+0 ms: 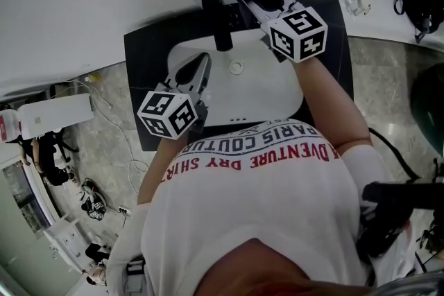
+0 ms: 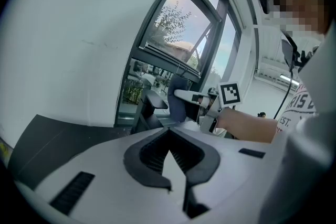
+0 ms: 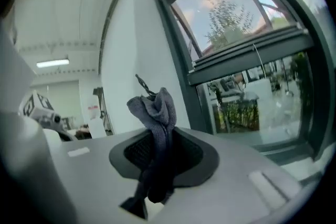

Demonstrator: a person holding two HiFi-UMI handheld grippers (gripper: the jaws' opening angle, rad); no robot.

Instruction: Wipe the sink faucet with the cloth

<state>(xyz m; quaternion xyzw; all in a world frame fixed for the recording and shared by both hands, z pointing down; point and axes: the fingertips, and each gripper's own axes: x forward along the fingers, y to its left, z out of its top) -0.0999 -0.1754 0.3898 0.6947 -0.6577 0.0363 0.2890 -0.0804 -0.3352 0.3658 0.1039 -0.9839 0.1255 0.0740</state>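
Right gripper view shows the right gripper [image 3: 157, 136] with its jaws clamped on a bunched blue-grey cloth [image 3: 153, 107]. From overhead, it hangs just beside the black sink faucet [image 1: 220, 23], above the white oval sink [image 1: 263, 90] set in a dark bench [image 1: 149, 52]. The left gripper [image 2: 169, 136] hovers over the basin, jaws together and empty. I judge that wiping is about to begin. Next, the cloth must press against the spout and rub along it.

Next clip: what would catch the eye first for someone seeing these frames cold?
The grey cloth stands out first. It is bunched in the right tongs, which are shut on it close beside the black faucet at the back of the white sink. Next come the left tongs, shut on nothing, over the sink's left side.
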